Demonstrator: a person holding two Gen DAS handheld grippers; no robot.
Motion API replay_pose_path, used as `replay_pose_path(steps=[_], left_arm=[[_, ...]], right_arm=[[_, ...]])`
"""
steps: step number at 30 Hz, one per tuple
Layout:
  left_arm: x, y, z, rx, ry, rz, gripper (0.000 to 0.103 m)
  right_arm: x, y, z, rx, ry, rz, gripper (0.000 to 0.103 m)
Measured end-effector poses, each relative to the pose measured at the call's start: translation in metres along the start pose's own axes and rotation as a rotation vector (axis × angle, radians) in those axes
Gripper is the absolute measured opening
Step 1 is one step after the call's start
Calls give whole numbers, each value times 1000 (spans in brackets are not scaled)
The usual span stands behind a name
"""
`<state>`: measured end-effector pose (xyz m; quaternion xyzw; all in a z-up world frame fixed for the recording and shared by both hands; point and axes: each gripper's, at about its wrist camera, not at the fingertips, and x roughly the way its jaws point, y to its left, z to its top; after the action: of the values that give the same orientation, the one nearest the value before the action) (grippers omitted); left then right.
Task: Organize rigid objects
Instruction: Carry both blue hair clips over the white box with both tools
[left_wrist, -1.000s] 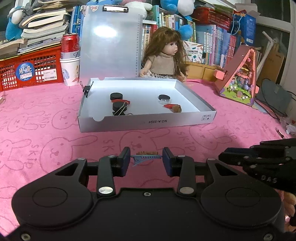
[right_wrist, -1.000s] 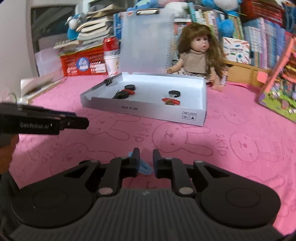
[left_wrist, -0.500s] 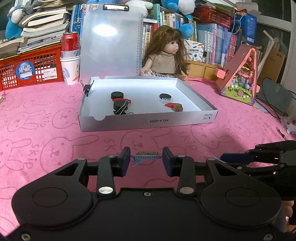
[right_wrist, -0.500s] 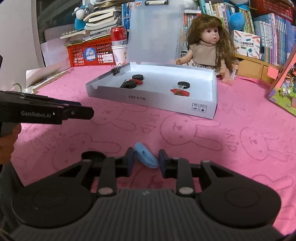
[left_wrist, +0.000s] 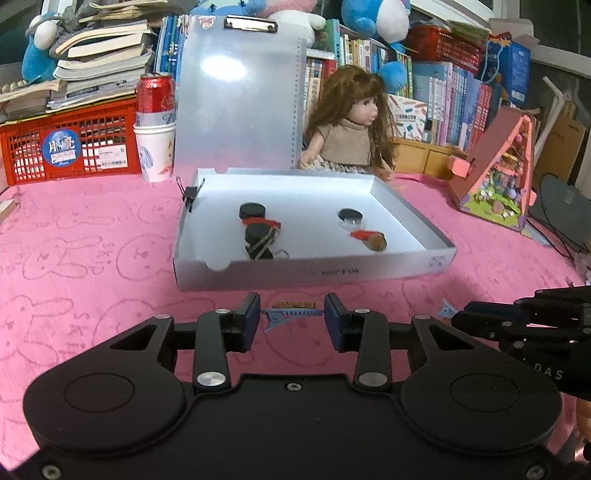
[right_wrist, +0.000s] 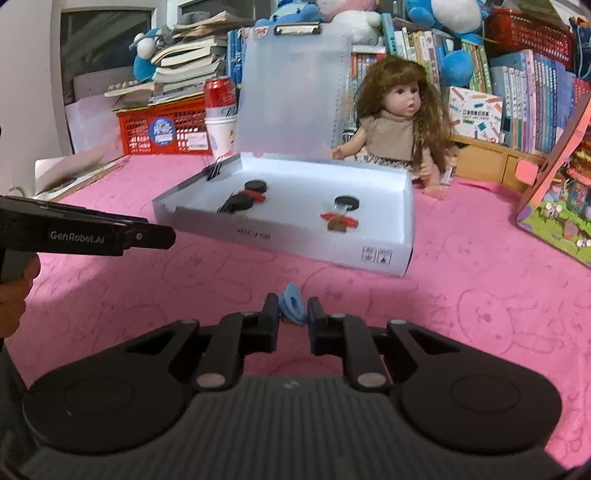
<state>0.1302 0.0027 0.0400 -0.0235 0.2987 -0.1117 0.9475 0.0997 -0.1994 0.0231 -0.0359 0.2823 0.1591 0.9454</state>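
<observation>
My left gripper (left_wrist: 291, 320) is shut on a blue toothed hair clip (left_wrist: 291, 314), held across its pads just above the pink cloth. My right gripper (right_wrist: 291, 316) is shut on a light blue clip (right_wrist: 292, 303) and holds it off the cloth; it also shows in the left wrist view (left_wrist: 480, 318). A white shallow box (left_wrist: 314, 273) lies ahead with black round caps (left_wrist: 252, 211), a red-handled piece (left_wrist: 369, 238) and other small items inside. In the right wrist view the box (right_wrist: 369, 254) is ahead and slightly left; my left gripper (right_wrist: 159, 236) enters from the left.
A doll (left_wrist: 351, 129) sits behind the box beside an upright translucent clipboard (left_wrist: 236, 99). A red can on a paper cup (left_wrist: 155, 129) and a red crate (left_wrist: 66, 144) stand at back left. A toy house (left_wrist: 498, 173) stands at right. Bookshelves line the back.
My right gripper has lifted the light blue clip off the cloth and moved toward the box. My left gripper has stayed shut on the toothed clip and edged forward.
</observation>
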Motion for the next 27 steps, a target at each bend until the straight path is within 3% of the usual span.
replay_pose_path(steps=[8, 16, 27], left_arm=[[18, 13, 26, -18, -37, 33, 36], [56, 29, 51, -64, -13, 57, 36], [108, 43, 60, -110, 38, 96, 36]], right_arm=[[13, -11, 26, 30, -32, -60, 20], [35, -32, 52, 103, -47, -96, 20], [86, -57, 66, 209, 34, -105, 20]])
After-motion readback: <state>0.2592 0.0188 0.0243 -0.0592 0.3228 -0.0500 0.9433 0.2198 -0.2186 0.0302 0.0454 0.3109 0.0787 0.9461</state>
